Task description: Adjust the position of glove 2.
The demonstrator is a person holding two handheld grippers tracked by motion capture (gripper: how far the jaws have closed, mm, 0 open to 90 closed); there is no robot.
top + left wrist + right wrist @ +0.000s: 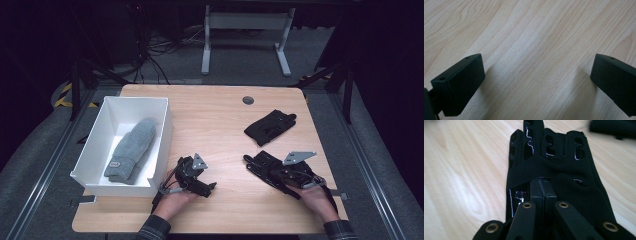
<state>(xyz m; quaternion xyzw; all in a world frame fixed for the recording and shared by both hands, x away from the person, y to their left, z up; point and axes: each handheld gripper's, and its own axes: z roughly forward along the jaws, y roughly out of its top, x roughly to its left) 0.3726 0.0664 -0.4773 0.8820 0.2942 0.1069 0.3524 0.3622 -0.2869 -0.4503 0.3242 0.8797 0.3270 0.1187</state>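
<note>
Inside white box (95, 142), grey mittens (131, 150); left gripper (537, 75) released, right gripper (543, 185) grasping black glove (574, 180)

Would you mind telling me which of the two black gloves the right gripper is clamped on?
The nearer black glove, lying flat under the right gripper; the other black glove lies bunched, untouched, farther back.

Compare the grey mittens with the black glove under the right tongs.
The grey mittens lie in the white box; the black glove lies on the table. The mittens are thick knit, the glove thin with finger slots. The right tongs pinch the glove; nothing touches the mittens.
</note>
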